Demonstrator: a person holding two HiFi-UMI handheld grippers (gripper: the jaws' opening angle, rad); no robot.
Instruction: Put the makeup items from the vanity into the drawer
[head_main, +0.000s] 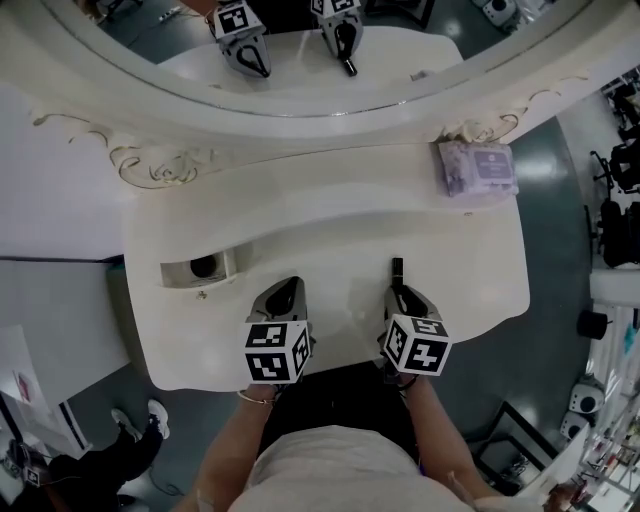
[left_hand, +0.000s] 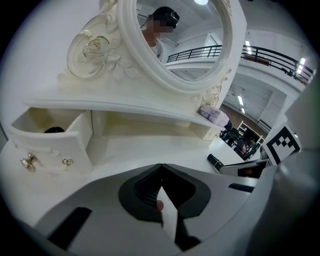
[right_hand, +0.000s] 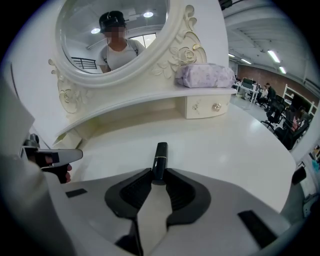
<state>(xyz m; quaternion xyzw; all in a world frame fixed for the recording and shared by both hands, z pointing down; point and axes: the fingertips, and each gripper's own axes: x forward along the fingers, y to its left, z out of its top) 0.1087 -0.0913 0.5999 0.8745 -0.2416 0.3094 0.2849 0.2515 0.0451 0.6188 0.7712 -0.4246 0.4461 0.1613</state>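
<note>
At the lower centre of the head view, the left gripper (head_main: 288, 292) had its jaws pressed together on nothing, apparently standing by. Just right of it, the right gripper (head_main: 397, 292) pinched the near end of a black lipstick tube (head_main: 397, 268), probably to carry it to the open drawer (head_main: 178, 274) at mid-left. Farther off, a lilac pouch (head_main: 477, 167) sat at the upper right.

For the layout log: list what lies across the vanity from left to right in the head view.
Going rightward: open drawer → left claw → right claw, closed on the black tube → purple pack.
</note>
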